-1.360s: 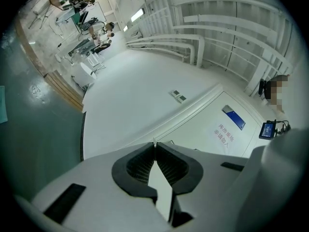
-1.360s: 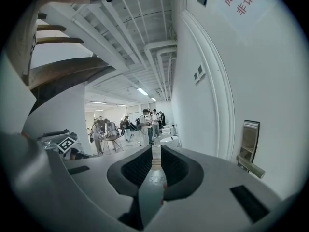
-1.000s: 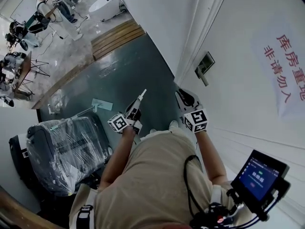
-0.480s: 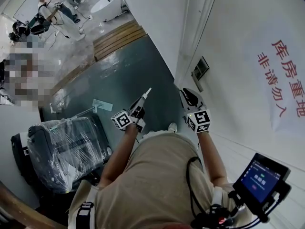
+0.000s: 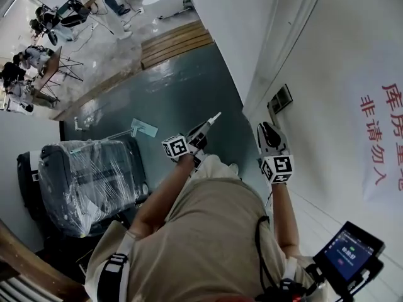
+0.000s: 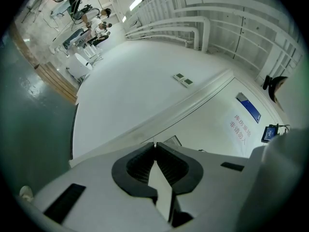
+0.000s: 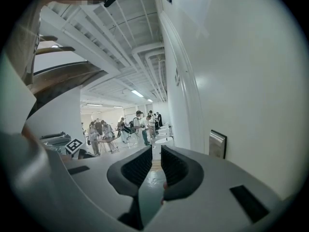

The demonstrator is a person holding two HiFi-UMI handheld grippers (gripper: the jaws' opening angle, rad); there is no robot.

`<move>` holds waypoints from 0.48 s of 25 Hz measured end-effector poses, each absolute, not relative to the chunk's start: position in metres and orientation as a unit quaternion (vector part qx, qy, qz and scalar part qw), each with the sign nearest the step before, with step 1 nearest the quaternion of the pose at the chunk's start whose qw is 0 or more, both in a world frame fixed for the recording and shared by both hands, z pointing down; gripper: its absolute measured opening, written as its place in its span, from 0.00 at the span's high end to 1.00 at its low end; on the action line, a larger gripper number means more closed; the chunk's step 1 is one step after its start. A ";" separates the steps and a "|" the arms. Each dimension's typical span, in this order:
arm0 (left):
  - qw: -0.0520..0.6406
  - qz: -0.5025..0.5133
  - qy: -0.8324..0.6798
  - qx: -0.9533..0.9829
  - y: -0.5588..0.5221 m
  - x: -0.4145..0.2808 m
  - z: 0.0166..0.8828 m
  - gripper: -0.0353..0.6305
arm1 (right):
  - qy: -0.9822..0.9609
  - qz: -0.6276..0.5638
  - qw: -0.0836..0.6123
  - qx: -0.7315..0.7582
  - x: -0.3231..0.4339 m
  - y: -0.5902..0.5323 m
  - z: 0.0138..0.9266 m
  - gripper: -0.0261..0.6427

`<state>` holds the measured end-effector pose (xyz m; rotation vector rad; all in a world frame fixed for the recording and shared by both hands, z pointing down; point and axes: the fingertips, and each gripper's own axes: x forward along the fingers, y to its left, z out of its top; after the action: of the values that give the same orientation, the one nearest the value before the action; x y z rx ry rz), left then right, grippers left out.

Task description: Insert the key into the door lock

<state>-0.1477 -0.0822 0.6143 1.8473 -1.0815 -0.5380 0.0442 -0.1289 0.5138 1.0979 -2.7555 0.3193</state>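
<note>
You stand close beside a white door (image 5: 340,61), looking steeply down. The dark rectangular metal lock plate (image 5: 281,99) is set in the door near its left edge, just right of the door frame. Your right gripper (image 5: 265,126) is raised near the plate, a little nearer to you than it and not touching it. In the right gripper view its jaws stand slightly apart, the floor showing through the narrow gap, and the lock plate (image 7: 218,144) appears just right of them. Your left gripper (image 5: 214,116) is held further left, over the dark green floor (image 5: 182,80), angled towards the door. Its jaws are pressed together at the tips. A thin pale sliver shows where they meet, too small to tell whether it is the key. A white sign with red characters (image 5: 381,137) is fixed on the door, far right. A grey case wrapped in clear plastic (image 5: 88,181) stands on the floor at your left.
</note>
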 end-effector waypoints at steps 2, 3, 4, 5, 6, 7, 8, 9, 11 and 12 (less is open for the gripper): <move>0.452 -0.214 -0.434 0.749 -0.089 -0.149 0.614 0.90 | -0.920 0.110 0.081 0.368 0.042 -0.133 0.516 0.87; 0.452 -0.212 -0.434 0.750 -0.093 -0.151 0.614 0.90 | -0.919 0.111 0.082 0.369 0.040 -0.135 0.518 0.87; 0.451 -0.210 -0.435 0.751 -0.097 -0.154 0.616 0.90 | -0.919 0.112 0.084 0.370 0.038 -0.138 0.520 0.87; 0.449 -0.207 -0.436 0.752 -0.102 -0.157 0.617 0.90 | -0.918 0.113 0.085 0.371 0.036 -0.141 0.521 0.87; 0.449 -0.204 -0.436 0.753 -0.107 -0.159 0.618 0.90 | -0.916 0.113 0.087 0.374 0.034 -0.144 0.522 0.87; 0.452 -0.201 -0.433 0.754 -0.112 -0.160 0.618 0.90 | -0.915 0.113 0.087 0.377 0.032 -0.147 0.523 0.87; 0.454 -0.199 -0.428 0.755 -0.118 -0.162 0.618 0.90 | -0.913 0.114 0.088 0.381 0.030 -0.151 0.524 0.87; 0.457 -0.198 -0.424 0.757 -0.124 -0.164 0.618 0.90 | -0.912 0.115 0.088 0.384 0.027 -0.156 0.524 0.87; 0.461 -0.190 -0.420 0.758 -0.134 -0.172 0.622 0.90 | -0.909 0.117 0.088 0.389 0.019 -0.166 0.524 0.87; 0.463 -0.184 -0.419 0.759 -0.139 -0.176 0.624 0.90 | -0.909 0.117 0.088 0.391 0.014 -0.171 0.524 0.87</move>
<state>-0.1759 -0.1394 0.6242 1.8653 -1.0292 -0.4530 0.0139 -0.1711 0.5240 1.1645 -2.7045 0.3491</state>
